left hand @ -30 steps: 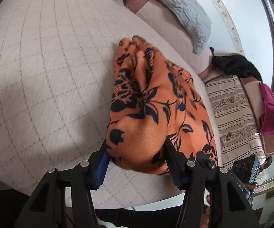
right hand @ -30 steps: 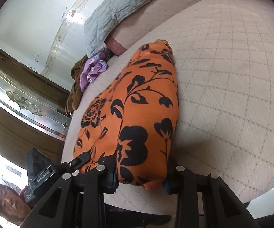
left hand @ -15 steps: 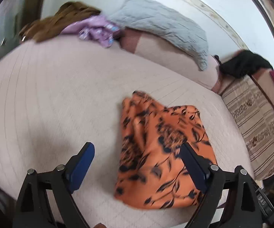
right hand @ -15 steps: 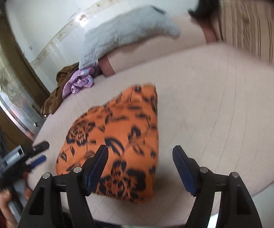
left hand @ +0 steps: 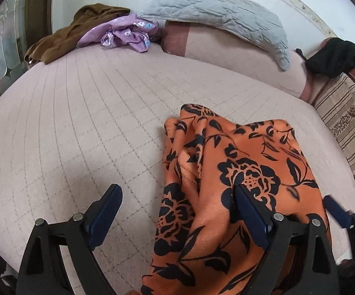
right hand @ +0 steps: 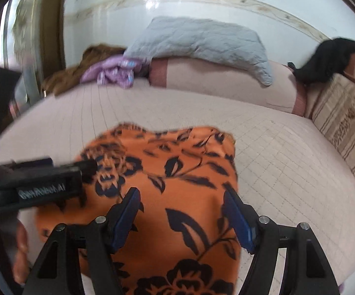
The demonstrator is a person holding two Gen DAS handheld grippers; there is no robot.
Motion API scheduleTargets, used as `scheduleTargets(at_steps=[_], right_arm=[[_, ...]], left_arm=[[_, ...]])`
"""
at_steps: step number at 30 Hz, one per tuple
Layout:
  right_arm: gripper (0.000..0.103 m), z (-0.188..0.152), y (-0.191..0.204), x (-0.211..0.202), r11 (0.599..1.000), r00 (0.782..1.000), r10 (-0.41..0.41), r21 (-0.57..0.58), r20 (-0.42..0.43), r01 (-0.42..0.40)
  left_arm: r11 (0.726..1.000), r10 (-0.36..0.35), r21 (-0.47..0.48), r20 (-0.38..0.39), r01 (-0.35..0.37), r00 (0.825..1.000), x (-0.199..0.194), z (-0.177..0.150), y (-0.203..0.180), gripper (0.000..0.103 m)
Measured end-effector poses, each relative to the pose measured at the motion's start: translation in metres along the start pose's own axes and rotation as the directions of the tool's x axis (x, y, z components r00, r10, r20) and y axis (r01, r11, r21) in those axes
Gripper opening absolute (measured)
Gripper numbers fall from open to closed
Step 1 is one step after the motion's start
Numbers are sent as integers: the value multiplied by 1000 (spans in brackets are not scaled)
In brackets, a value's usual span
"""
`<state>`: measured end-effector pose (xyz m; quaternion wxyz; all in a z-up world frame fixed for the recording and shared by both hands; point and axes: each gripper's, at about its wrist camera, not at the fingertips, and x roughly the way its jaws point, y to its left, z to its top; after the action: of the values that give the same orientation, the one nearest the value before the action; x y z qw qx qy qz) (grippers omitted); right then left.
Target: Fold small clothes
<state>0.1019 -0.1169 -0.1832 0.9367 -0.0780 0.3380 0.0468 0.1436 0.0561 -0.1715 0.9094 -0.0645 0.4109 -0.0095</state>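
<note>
An orange garment with a black flower print [left hand: 239,172] lies folded on the pale quilted bed [left hand: 79,123], near the front edge. My left gripper [left hand: 177,211] is open and empty, with its right finger over the garment's left part. My right gripper [right hand: 182,216] is open and empty above the garment [right hand: 182,177]. The left gripper's body [right hand: 37,184] shows at the left of the right wrist view. A blue fingertip of the right gripper [left hand: 334,209] shows at the right of the left wrist view.
A purple garment [left hand: 125,34] and a brown one [left hand: 74,32] lie heaped at the bed's far left. A grey quilted pillow [left hand: 221,12] lies on a pink bolster [left hand: 239,56]. A black cloth [left hand: 334,56] and a striped cover [left hand: 349,123] are at the right.
Both grippers let go of the garment, opened and pulled back and up. The garment now lies flat on the bed.
</note>
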Motion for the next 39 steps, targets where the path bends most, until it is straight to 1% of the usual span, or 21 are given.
scheduleTargets(at_steps=[2, 4, 7, 9, 11, 14, 17, 19, 22, 24, 26, 30, 33, 35, 37, 39], right_arm=[[74, -7, 3, 6, 1000, 1000, -18, -7, -5, 18], [75, -10, 4, 5, 1000, 1000, -23, -4, 14, 23], [76, -8, -1, 1, 1000, 1000, -6, 18, 14, 6], [76, -6, -8, -12, 999, 999, 11, 52, 46, -13], [76, -5, -14, -27, 997, 996, 4, 75, 86, -11], [77, -6, -18, -40, 995, 995, -7, 98, 98, -3], [78, -12, -13, -38, 996, 996, -26, 83, 80, 20], [78, -19, -8, -30, 997, 998, -42, 61, 47, 39], [79, -30, -1, -18, 998, 999, -45, 41, 15, 44], [79, -33, 2, -17, 998, 998, -64, 24, 24, 64], [80, -31, 1, -21, 998, 998, -60, 23, 21, 60], [80, -20, -4, -38, 998, 996, -47, 42, 78, 44], [80, -11, -2, -41, 998, 993, -60, 22, 98, 58], [80, -11, -1, -35, 998, 994, -66, 10, 86, 65], [80, -13, 2, -25, 998, 996, -61, 0, 58, 61], [80, -19, 5, -13, 998, 998, -56, -17, 22, 56]], left_arm=[[1000, 19, 9, 13, -19, 1000, 1, -3, -3, 97], [999, 33, 8, 28, -33, 999, 0, -5, -5, 97], [999, 44, 12, 40, -44, 998, -5, -3, -7, 97], [999, 50, 14, 62, -51, 997, -13, -2, -7, 97], [998, 62, 18, 89, -64, 994, -20, -2, -8, 97], [996, 78, 34, 122, -83, 990, -30, -2, -10, 97], [995, 84, 49, 140, -92, 987, -34, -3, -12, 97], [995, 83, 50, 138, -91, 987, -34, -4, -12, 97], [996, 71, 42, 124, -77, 990, -32, -3, -10, 97], [996, 73, 41, 123, -79, 990, -31, -4, -10, 97], [996, 77, 42, 128, -83, 989, -32, -4, -10, 97], [995, 77, 52, 142, -85, 987, -37, -4, -12, 97], [994, 72, 73, 165, -85, 984, -46, -8, -16, 97], [991, 86, 91, 156, -101, 984, -43, -12, -19, 98], [984, 125, 110, 109, -137, 986, -30, -16, -20, 98], [983, 139, 116, 57, -145, 989, -17, -20, -18, 98]])
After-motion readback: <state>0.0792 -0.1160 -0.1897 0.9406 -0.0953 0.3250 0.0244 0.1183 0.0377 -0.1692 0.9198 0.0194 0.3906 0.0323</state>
